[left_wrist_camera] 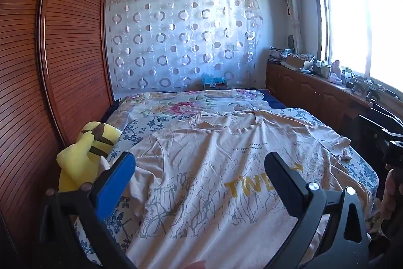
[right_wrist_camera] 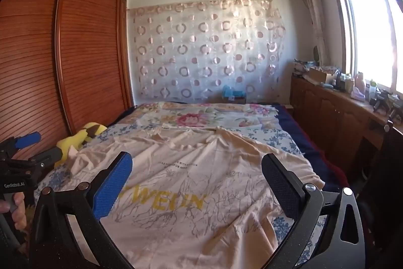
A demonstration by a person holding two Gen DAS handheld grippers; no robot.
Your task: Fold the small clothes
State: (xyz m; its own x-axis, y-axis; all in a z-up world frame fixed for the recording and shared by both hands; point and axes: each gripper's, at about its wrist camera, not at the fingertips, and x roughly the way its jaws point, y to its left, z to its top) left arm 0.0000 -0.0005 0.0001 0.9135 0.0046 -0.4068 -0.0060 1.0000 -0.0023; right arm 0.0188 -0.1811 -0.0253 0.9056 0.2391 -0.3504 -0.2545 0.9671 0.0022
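A cream T-shirt [left_wrist_camera: 201,168] with yellow letters and grey branch print lies spread out and wrinkled on the bed, collar toward the far wall. It also fills the middle of the right wrist view as the T-shirt [right_wrist_camera: 201,180]. My left gripper [left_wrist_camera: 201,168] hovers over its near part, fingers wide apart and holding nothing. My right gripper [right_wrist_camera: 197,173] likewise stands open above the shirt, with nothing between its pads. The left gripper [right_wrist_camera: 37,145] also shows at the left edge of the right wrist view, a hand [right_wrist_camera: 15,208] on its handle.
A yellow plush toy [left_wrist_camera: 85,155] lies at the bed's left edge beside the wooden slatted wardrobe [left_wrist_camera: 50,67]. The floral bedsheet [left_wrist_camera: 176,105] reaches back to a curtained wall. A wooden cabinet [left_wrist_camera: 314,92] with clutter runs under the window on the right.
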